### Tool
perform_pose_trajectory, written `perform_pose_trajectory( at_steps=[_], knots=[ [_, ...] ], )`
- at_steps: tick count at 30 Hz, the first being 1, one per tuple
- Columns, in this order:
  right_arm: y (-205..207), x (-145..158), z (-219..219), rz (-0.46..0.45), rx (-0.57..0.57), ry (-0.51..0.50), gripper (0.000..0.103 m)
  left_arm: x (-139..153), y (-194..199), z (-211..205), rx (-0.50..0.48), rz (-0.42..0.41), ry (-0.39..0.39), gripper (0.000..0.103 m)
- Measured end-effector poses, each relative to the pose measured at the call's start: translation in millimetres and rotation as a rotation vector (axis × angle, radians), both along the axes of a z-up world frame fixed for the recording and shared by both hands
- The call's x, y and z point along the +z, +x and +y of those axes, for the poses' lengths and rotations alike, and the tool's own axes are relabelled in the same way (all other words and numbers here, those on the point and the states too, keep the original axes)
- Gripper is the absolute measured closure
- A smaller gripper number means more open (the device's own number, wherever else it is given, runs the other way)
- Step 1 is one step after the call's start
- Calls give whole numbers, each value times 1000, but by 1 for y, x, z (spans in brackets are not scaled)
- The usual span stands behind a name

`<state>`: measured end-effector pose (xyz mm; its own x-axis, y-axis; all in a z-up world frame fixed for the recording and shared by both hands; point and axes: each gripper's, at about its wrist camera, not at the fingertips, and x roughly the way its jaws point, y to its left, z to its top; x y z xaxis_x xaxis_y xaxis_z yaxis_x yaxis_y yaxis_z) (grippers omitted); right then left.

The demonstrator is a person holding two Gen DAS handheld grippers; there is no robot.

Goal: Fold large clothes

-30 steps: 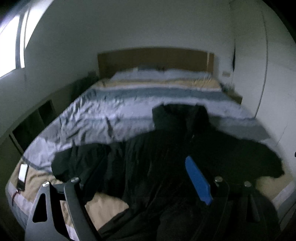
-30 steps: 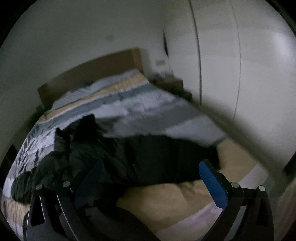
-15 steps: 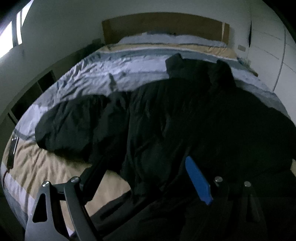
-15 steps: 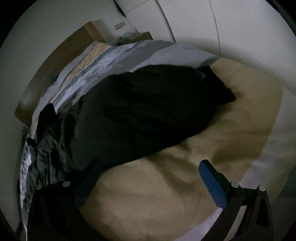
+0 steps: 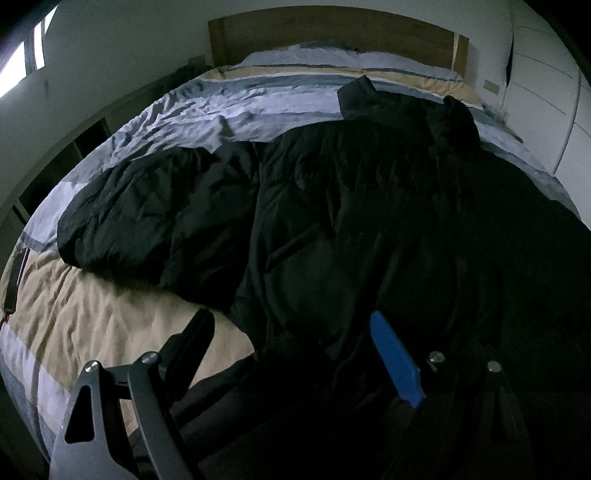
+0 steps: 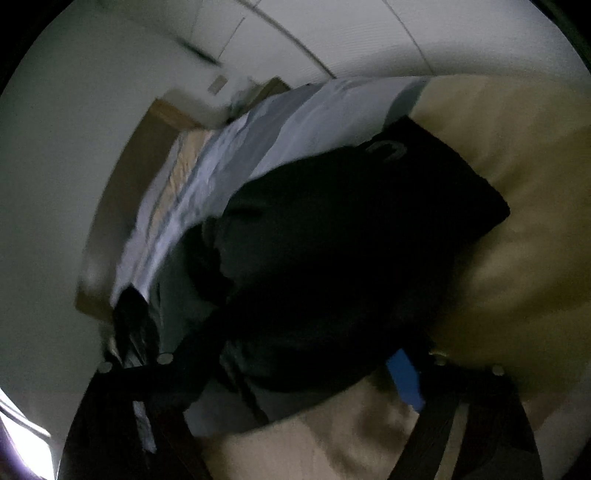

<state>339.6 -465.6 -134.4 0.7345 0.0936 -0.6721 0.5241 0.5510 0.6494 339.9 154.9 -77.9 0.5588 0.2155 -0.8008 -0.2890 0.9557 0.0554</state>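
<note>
A large black padded jacket (image 5: 351, 221) lies spread over the striped bed cover (image 5: 92, 314), with one sleeve (image 5: 147, 214) out to the left and the collar (image 5: 406, 107) toward the headboard. My left gripper (image 5: 291, 339) is open low over the jacket's near edge, and the dark fabric reaches in between its fingers. In the tilted, blurred right wrist view the jacket (image 6: 332, 240) fills the middle. My right gripper (image 6: 301, 363) has its jaws closing, with a fold of the black fabric between them. The fabric covers the top of the blue pad (image 6: 408, 380).
A dark phone (image 5: 16, 266) lies at the bed's left edge. The wooden headboard (image 5: 332, 29) and pillows are at the far end. White wardrobe doors (image 5: 546, 74) stand to the right and a window (image 5: 14, 70) to the left. Tan bed cover (image 6: 517, 240) lies beside the jacket.
Both grippers have come down close to the bed and the jacket. The right view has rolled sideways, and its fingers now stand closer together with jacket fabric between them.
</note>
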Motion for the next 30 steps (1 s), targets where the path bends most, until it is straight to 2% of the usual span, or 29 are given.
perform_pose_trajectory(
  at_steps=[8, 13, 16, 24, 30],
  knots=[
    [4, -6, -26, -94, -110, 141, 37, 0, -5, 2, 6, 3, -15, 17],
    [2, -3, -30, -141, -125, 189, 73, 0, -9, 3, 8, 7, -24, 17],
    [5, 8, -25, -156, -96, 166, 82, 4, -12, 3, 11, -1, -29, 17],
    [18, 67, -6, -225, 16, 96, 87, 25, -29, 6, 6, -38, -44, 17],
    [28, 133, 43, -286, 157, 22, 87, 50, -52, 17, 23, -82, -74, 17]
  ],
)
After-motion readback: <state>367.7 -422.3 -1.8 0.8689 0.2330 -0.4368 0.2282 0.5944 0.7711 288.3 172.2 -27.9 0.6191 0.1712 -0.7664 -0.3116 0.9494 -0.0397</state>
